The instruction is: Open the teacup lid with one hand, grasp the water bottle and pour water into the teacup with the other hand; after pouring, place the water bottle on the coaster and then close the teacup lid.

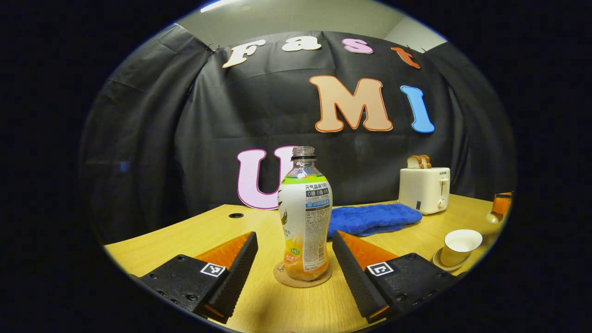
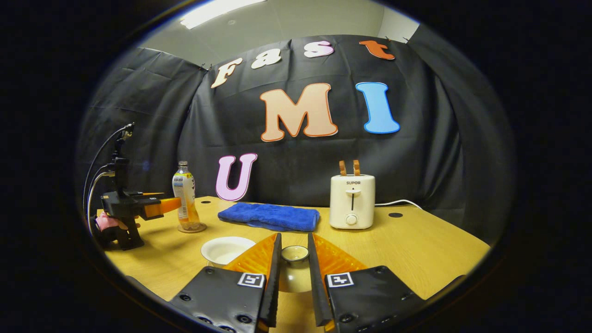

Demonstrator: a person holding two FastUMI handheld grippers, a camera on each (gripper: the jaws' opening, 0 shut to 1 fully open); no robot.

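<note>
worktop (image 1: 407,231): big wooden top, carries everything. Past the left gripper there's a blue towel (image 1: 370,218) and a toaster (image 1: 424,189) further off to its right.

water bottle (image 1: 305,217): standing upright on the coaster, dead ahead of the left gripper, right between its two fingers but not touched by either. No cap on it and only a bit of liquid at the bottom, so I'd guess it's light, top-heavy-ish and easy to tip. Thin plastic, will probably squish if squeezed hard. Best hold looks like the labelled waist, mid-height.

left gripper (image 1: 294,259): fingers spread wide, a gap either side of the bottle, holding nothing.

teacup (image 1: 459,247): off to the left gripper's right on its saucer, lid off, open mouth showing. Looks like ceramic, so hard, slick, chippable.

right gripper (image 2: 294,270): fingers close together, clamped on the teacup lid.

teacup lid (image 2: 294,268): sits between the right gripper's fingers, pinched at the knob on top, with the open cup just to the left of that gripper. Small, smooth, could slip, so set it down gently.

coaster (image 1: 303,276): small round cork disc under the bottle.
</note>
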